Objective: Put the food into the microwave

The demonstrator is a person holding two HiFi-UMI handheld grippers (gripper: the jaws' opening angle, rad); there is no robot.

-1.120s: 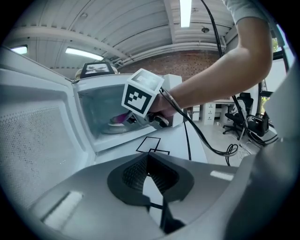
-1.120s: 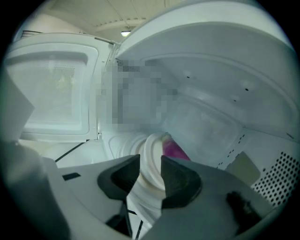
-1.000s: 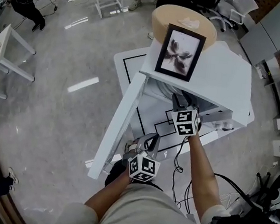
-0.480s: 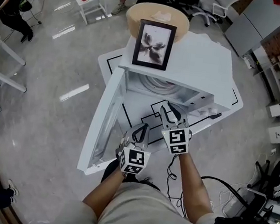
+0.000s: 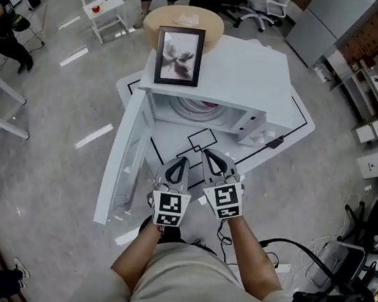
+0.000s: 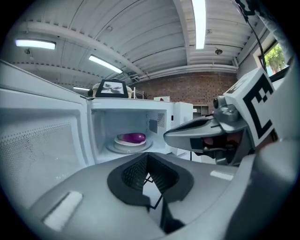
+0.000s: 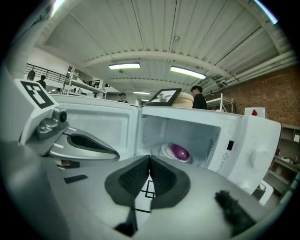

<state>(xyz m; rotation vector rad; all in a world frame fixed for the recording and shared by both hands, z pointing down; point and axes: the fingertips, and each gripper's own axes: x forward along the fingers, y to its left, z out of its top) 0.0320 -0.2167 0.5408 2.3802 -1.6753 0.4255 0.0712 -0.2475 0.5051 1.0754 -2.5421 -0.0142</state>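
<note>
The white microwave [image 5: 245, 85] stands open, its door [image 5: 123, 156] swung out to the left. Inside, a purple eggplant [image 6: 133, 137] lies on a white plate [image 6: 123, 144] on the turntable; the right gripper view also shows the eggplant [image 7: 179, 152]. Both grippers hang side by side in front of the opening, apart from the food. My left gripper [image 5: 179, 161] is shut and empty, its pads [image 6: 136, 171] meeting. My right gripper [image 5: 209, 155] has just been closing and is now shut with nothing between its pads [image 7: 161, 176].
A framed picture [image 5: 179, 55] stands on top of the microwave. The microwave sits on a white table [image 5: 176, 145] marked with black lines. A round wooden table [image 5: 184, 22] is behind it. Cables [image 5: 280, 247] lie on the floor at the right. People stand far off.
Both grippers have drawn back from the microwave toward the person, the right one out from the cavity mouth. They now sit close together in front of the open door.
</note>
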